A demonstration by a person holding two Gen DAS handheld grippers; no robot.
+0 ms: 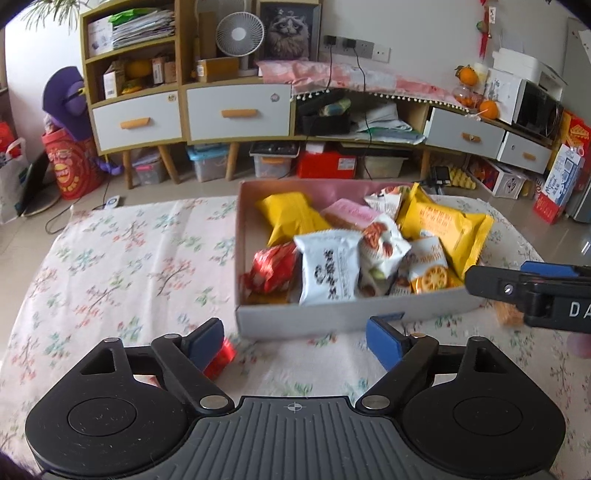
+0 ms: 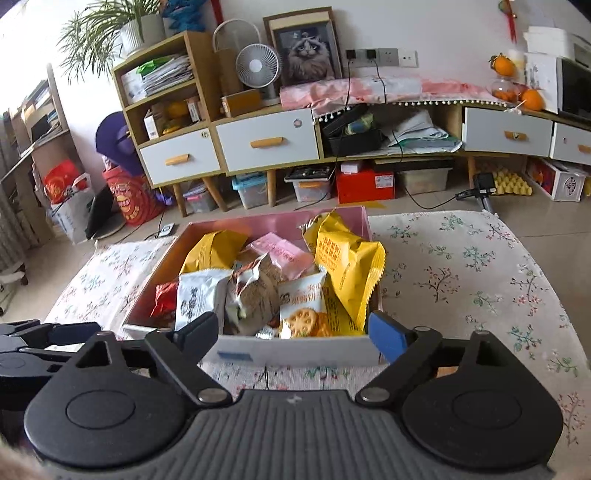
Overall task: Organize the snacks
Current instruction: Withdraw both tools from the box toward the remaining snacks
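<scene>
A shallow cardboard box (image 1: 332, 317) stands on the flowered tablecloth, packed with snack packs: a yellow one (image 1: 291, 218), a white one (image 1: 328, 273), a red one (image 1: 271, 271) and a big yellow one (image 1: 443, 229). My left gripper (image 1: 295, 336) is open just in front of the box's near wall, with nothing between its pads. A small red snack (image 1: 221, 360) lies on the cloth by its left finger. My right gripper (image 2: 291, 332) is also open and empty before the same box (image 2: 295, 350). One finger of the right gripper (image 1: 495, 284) shows above an orange snack (image 1: 508, 314).
The flowered cloth (image 2: 461, 277) stretches bare to the right of the box and to its left (image 1: 129, 266). Behind the table are drawer cabinets (image 1: 236, 114), storage bins on the floor, a fan (image 1: 240, 35) and cables.
</scene>
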